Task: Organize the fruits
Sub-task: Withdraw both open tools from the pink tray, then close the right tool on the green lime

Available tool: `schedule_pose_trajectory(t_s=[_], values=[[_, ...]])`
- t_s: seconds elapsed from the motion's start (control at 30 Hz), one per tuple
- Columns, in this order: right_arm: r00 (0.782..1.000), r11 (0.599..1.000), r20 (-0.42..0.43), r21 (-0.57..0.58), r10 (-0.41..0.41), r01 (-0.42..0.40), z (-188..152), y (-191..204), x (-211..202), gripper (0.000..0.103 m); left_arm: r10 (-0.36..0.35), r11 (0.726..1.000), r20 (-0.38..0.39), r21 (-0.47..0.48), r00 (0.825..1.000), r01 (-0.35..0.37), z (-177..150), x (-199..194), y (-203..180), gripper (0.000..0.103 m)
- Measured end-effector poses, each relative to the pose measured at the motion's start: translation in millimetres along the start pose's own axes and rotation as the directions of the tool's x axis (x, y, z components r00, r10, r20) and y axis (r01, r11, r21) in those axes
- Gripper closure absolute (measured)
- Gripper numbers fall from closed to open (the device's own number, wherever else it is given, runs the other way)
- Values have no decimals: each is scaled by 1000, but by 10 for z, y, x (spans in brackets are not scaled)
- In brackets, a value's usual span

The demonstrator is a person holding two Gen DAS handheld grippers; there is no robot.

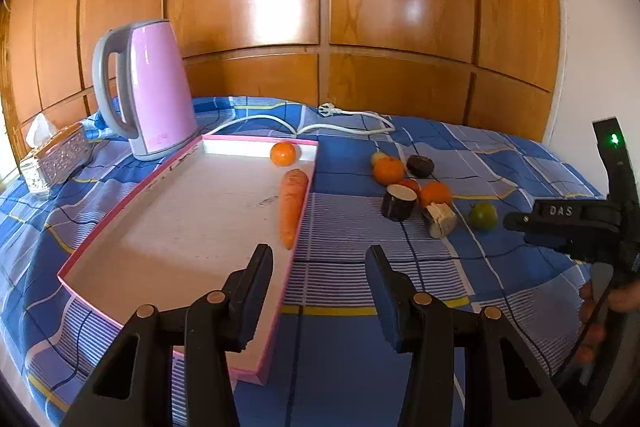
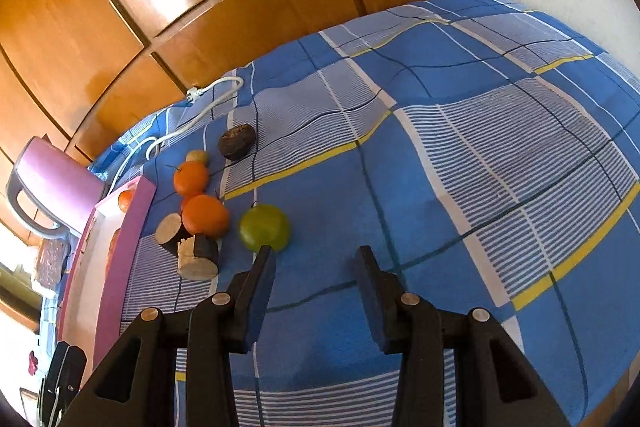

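A white tray with a pink rim [image 1: 224, 139] lies on the blue checked cloth and holds a carrot [image 1: 292, 207] and one orange [image 1: 283, 153]. My left gripper [image 1: 318, 255] hovers open and empty over the tray's right rim. To the right of the tray lies a cluster: two oranges [image 2: 191, 179] [image 2: 206, 215], a green fruit [image 2: 264, 227], cut dark-skinned pieces [image 2: 200, 259] [image 2: 172, 233], a dark round piece [image 2: 237, 141] and a small yellowish fruit [image 2: 197, 157]. My right gripper [image 2: 315, 255] is open and empty, its left fingertip just short of the green fruit.
A pink kettle [image 1: 156, 91] stands behind the tray's far left corner, its white cord and plug [image 1: 332, 111] trailing along the back. A silver tissue box [image 1: 52, 163] sits at the far left. Wooden panels close off the back; a white wall stands on the right.
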State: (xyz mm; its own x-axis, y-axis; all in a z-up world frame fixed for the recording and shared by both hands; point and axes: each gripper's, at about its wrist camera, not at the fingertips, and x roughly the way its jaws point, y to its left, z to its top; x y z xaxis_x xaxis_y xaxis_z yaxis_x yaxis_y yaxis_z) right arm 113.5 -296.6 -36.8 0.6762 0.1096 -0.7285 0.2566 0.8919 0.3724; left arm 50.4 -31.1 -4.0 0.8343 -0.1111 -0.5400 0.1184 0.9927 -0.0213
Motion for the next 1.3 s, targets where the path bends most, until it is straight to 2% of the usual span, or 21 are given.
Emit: schedule_pose_trajectory(t_s=[0.17,0.2,0.67,0.73,0.77,0.9,1.0,1.17,1.3], values=[[999,997,11,-72,31,-30,6,159,22,59,-24,1000,-7,16,1000,24,-14,16,-47,54],[1000,996,7,-88,26,-25,8,198,47,57,-28,999,-8,18,1000,28,-15,19,-52,54],[999,975,-5,-220,-40,38,68,445,339,57,-62,997,-46,48,997,65,-60,102,-159,54],[998,966,-2,-253,-56,53,42,479,346,69,-67,996,-49,48,997,69,-63,107,-166,54],[998,964,0,-261,-55,53,35,483,342,69,-69,996,-52,46,996,72,-64,112,-167,54],[998,965,0,-255,-58,56,40,455,331,69,-73,996,-60,42,996,75,-68,126,-166,54],[996,968,12,-233,-88,88,68,407,312,69,-71,996,-68,41,995,74,-61,147,-173,54],[991,969,10,-209,-130,130,90,340,320,69,-92,996,-99,13,991,93,-6,244,-194,54],[991,969,5,-210,-130,129,90,328,330,69,-122,992,-124,-9,985,122,55,364,-262,54]])
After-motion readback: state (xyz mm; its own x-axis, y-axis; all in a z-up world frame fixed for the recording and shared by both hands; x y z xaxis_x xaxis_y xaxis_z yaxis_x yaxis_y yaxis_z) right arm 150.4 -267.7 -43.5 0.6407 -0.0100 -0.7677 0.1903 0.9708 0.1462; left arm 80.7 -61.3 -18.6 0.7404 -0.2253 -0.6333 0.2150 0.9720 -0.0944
